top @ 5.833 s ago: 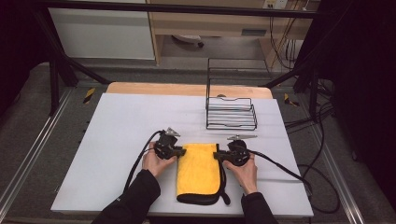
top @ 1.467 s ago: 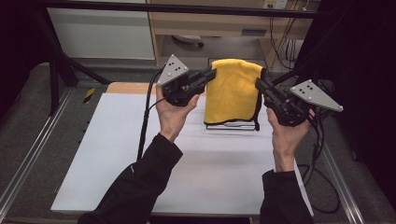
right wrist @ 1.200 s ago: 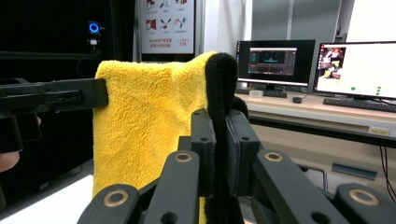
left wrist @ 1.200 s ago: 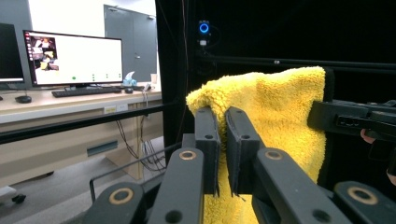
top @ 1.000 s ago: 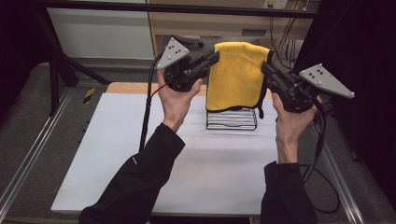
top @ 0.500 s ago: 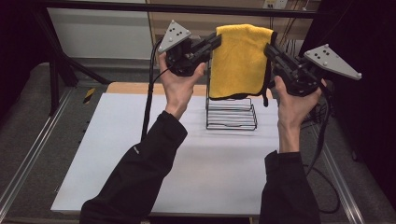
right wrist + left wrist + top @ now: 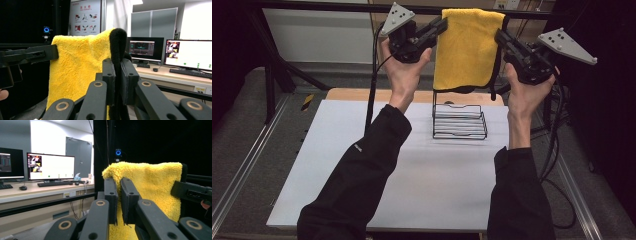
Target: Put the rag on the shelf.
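A folded yellow towel (image 7: pixel 468 47) with a black trim hangs in the air between both grippers, its lower edge just above a black wire rack (image 7: pixel 459 122). My left gripper (image 7: pixel 439 27) is shut on the towel's upper left corner. My right gripper (image 7: pixel 501 36) is shut on its upper right corner. In the left gripper view the jaws (image 7: pixel 118 182) pinch the yellow towel (image 7: pixel 150 185), with the other gripper (image 7: pixel 192 192) at the far side. In the right gripper view the jaws (image 7: pixel 117 62) clamp the towel's black-trimmed edge, and the yellow towel (image 7: pixel 77 67) spreads leftward to the other gripper (image 7: pixel 30 56).
The rack stands at the back of a white table (image 7: pixel 362 165) with a wooden far edge. A black frame bar (image 7: pixel 337 6) runs overhead behind the towel. Cables trail from both grippers. Monitors (image 7: pixel 50 166) stand on a desk beyond.
Both hands have risen and moved away from the person, carrying the towel higher. Its bottom edge now hangs at the top of the rack's upright frame.
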Available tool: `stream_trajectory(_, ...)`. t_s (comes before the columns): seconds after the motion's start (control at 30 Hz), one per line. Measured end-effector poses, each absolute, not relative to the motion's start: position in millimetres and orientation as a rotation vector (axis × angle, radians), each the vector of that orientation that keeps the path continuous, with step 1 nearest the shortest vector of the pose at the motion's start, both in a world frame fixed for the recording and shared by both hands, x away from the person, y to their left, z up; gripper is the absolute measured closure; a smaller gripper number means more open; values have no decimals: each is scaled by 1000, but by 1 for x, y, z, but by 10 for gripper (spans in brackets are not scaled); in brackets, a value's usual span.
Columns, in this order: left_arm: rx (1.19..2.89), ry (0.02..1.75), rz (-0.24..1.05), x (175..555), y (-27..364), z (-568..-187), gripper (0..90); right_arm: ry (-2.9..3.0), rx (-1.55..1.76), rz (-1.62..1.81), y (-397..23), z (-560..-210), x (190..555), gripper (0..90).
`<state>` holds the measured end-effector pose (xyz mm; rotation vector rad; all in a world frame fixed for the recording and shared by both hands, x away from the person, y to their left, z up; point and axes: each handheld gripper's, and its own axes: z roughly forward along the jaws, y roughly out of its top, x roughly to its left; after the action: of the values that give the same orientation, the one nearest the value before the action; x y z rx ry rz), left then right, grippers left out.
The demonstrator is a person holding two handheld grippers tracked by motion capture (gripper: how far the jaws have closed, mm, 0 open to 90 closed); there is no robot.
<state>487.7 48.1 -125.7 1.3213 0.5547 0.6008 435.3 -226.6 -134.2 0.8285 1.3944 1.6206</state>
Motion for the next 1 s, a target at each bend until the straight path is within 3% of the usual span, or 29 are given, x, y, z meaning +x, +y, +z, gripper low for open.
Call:
stream_trajectory(0.73,1304,546,674,530,37,-113,841,1387,846,1638,-232,-127,487,836)
stream_trajectory(1.0,1343,550,680,539,35,-131,841,1411,863,1627,-235,-138,500,836)
